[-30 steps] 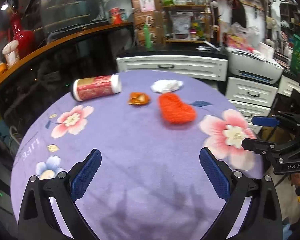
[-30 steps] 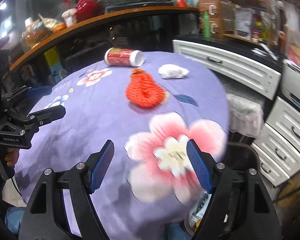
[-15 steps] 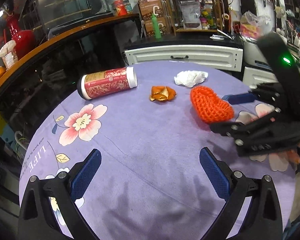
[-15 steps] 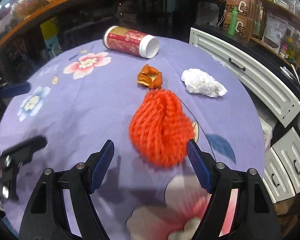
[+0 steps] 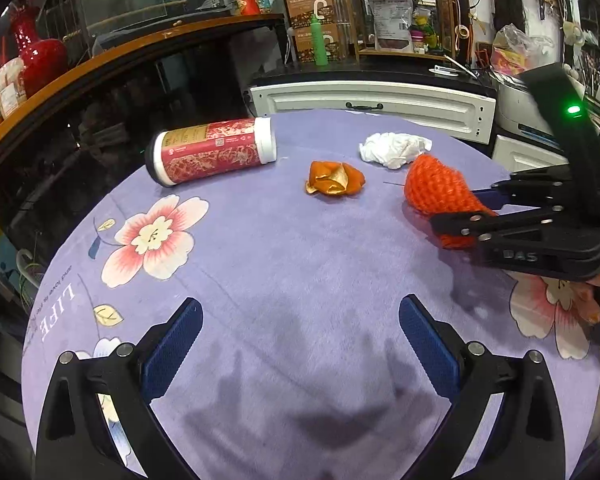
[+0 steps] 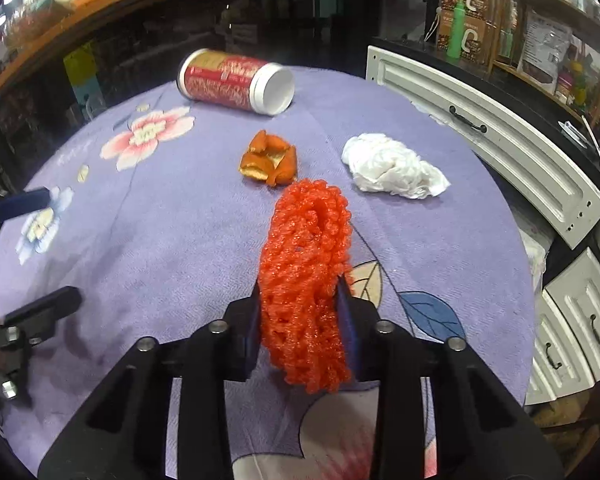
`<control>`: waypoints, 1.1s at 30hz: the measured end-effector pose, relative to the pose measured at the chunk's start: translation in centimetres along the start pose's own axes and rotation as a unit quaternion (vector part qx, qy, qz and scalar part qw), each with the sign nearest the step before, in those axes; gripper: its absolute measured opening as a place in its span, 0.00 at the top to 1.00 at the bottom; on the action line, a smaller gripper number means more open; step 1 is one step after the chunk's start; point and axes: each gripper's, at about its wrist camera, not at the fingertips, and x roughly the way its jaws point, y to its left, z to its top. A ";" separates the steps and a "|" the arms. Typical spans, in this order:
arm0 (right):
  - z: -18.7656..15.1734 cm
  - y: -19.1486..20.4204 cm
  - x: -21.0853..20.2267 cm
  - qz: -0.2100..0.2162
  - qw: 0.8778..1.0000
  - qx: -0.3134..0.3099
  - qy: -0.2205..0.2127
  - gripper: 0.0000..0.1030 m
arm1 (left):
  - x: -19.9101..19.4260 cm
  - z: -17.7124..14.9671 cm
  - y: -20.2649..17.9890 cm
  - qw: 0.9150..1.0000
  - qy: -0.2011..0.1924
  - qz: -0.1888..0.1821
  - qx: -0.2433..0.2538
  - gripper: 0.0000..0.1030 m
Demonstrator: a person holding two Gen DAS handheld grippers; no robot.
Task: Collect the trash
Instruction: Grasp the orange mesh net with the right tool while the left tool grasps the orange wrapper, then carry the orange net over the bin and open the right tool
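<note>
- Orange foam net [image 6: 306, 280] is squeezed between the two blue pads of the right gripper [image 6: 300, 312]; the jaws have just been closing, and now they press on both sides of the net, which stands up narrow between them.
- It rests on the purple flowered tablecloth [image 6: 160, 240], at the near right part of the round table.
- Just beyond the net lies a piece of orange peel [image 6: 270, 162], close to its far tip, but I cannot tell if they touch.
- To the right of the peel is a crumpled white tissue [image 6: 394, 170], apart from the net.
- Farther away, a red canister with a white lid [image 6: 236, 80] lies on its side near the far edge of the table.
- Left gripper [image 5: 296, 348] hovers over a bare part of the cloth at the near side, its jaws wide apart with nothing between them.
- Behind the table on the right stands a white cabinet with drawers [image 6: 484, 128].
</note>
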 end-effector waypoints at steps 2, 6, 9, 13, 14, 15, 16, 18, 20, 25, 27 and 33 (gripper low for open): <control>-0.1 -0.4 -1.2 0.001 1.000 0.005 -0.015 0.70 | 0.5 0.7 -0.1 1.000 -0.003 -0.005 -0.003 0.06; -0.8 -0.9 -3.4 0.001 0.999 0.004 -0.033 0.70 | 2.2 2.5 -0.9 1.000 0.004 -0.010 -0.003 0.06; -1.6 -1.2 -4.9 0.003 0.999 0.002 -0.044 0.69 | 4.3 4.3 -1.6 1.000 0.014 -0.019 -0.005 0.06; -2.5 -1.6 -6.3 0.007 0.999 0.002 -0.049 0.69 | 6.9 6.2 -2.6 1.000 0.026 -0.017 -0.003 0.06; -2.8 -1.7 -6.4 0.008 0.999 0.002 -0.050 0.69 | 7.5 6.7 -2.7 0.999 0.030 -0.016 -0.006 0.06; -3.1 -2.0 -6.7 0.010 0.999 0.005 -0.051 0.69 | 8.4 7.2 -2.9 0.999 0.035 -0.017 -0.009 0.06; -3.3 -2.3 -6.9 0.013 0.999 0.008 -0.052 0.69 | 8.9 7.5 -3.0 0.999 0.039 -0.017 -0.012 0.06; -3.7 -2.7 -7.2 0.017 0.998 0.013 -0.054 0.69 | 10.0 8.2 -3.1 0.999 0.045 -0.015 -0.019 0.07; -4.2 -3.1 -7.4 0.017 0.998 0.016 -0.055 0.69 | 10.8 8.5 -3.1 0.998 0.048 -0.015 -0.024 0.08; -4.7 -3.9 -7.7 0.016 0.998 0.020 -0.059 0.69 | 13.0 9.2 -3.6 0.997 0.071 -0.010 -0.029 0.23; -4.9 -4.3 -7.8 0.018 0.998 0.025 -0.061 0.69 | 13.4 9.2 -3.6 0.997 0.074 -0.008 -0.033 0.29; -5.5 -4.7 -7.8 0.016 0.997 0.037 -0.065 0.69 | 13.3 9.1 -3.0 0.996 0.069 -0.011 -0.050 0.53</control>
